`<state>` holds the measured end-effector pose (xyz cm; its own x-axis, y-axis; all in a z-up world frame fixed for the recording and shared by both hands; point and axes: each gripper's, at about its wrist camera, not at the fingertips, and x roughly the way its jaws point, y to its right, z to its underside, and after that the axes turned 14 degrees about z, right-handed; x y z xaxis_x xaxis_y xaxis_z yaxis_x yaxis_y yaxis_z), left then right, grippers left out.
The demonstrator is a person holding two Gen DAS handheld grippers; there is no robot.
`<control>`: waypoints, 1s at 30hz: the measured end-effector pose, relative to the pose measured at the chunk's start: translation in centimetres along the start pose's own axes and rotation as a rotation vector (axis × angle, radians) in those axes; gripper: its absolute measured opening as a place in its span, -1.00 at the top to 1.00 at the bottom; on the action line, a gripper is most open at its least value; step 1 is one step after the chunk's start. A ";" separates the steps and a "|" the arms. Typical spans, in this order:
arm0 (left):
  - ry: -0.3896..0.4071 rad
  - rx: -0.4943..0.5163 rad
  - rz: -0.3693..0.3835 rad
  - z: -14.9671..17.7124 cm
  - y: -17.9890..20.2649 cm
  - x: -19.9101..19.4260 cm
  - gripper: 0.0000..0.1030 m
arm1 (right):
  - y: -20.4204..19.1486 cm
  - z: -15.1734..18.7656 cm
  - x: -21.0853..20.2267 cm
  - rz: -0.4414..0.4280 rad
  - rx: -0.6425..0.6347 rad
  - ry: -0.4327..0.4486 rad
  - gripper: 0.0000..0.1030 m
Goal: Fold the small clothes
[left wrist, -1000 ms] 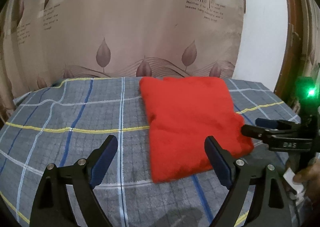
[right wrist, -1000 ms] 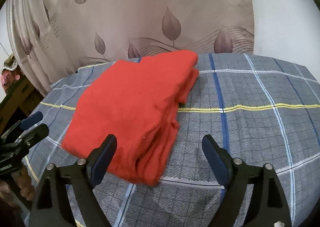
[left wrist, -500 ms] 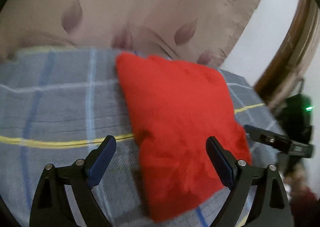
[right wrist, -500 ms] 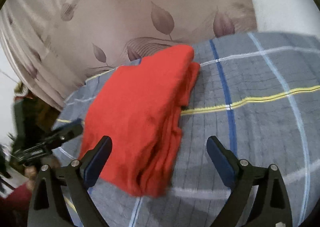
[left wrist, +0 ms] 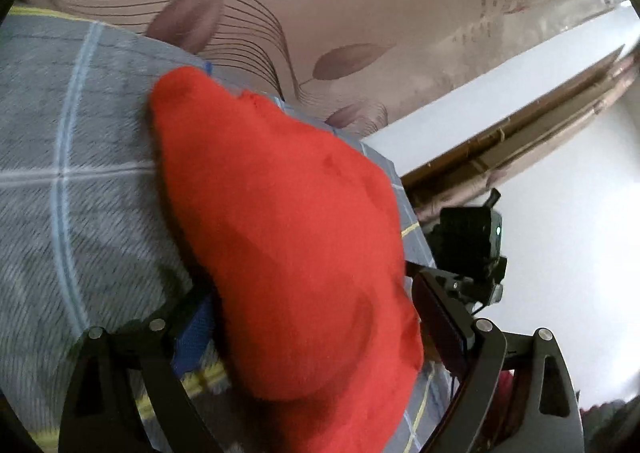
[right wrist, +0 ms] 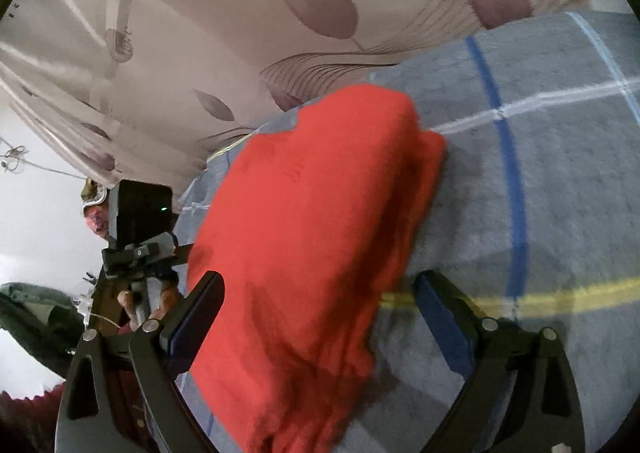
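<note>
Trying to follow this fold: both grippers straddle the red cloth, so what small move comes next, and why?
Probably close both. The left hand-held gripper and right hand-held gripper are open, with the folded red cloth between their fingers, so pinching it seems next.

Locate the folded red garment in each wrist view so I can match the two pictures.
Left wrist: the red garment fills the centre, running from upper left to bottom, between the open fingers.
Right wrist: the red garment sits centre-left, its layered edge facing right.
Shared landmark: the grey plaid sheet beneath it.
</note>
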<state>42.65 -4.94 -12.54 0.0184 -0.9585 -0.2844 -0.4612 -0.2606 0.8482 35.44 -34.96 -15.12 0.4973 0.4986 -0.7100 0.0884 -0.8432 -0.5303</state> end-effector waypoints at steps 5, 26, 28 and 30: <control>-0.010 0.049 -0.039 0.0 0.5 0.9 -0.77 | -1.1 -1.3 1.7 -0.036 -0.019 -0.018 -0.86; 0.076 0.274 -0.534 3.6 8.0 1.0 0.29 | -5.7 0.8 0.4 -0.019 0.013 0.016 0.40; 0.086 0.283 -0.559 4.4 9.1 0.4 0.29 | -6.8 1.2 -0.1 -0.030 0.014 0.019 0.40; 0.093 0.299 -0.586 5.3 10.4 -0.4 0.29 | -8.1 2.1 -0.8 -0.030 0.009 0.025 0.40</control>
<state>33.09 -6.61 -5.97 0.4112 -0.6774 -0.6099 -0.5777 -0.7112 0.4004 32.53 -28.10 -11.24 0.5161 0.5185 -0.6817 0.0959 -0.8259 -0.5556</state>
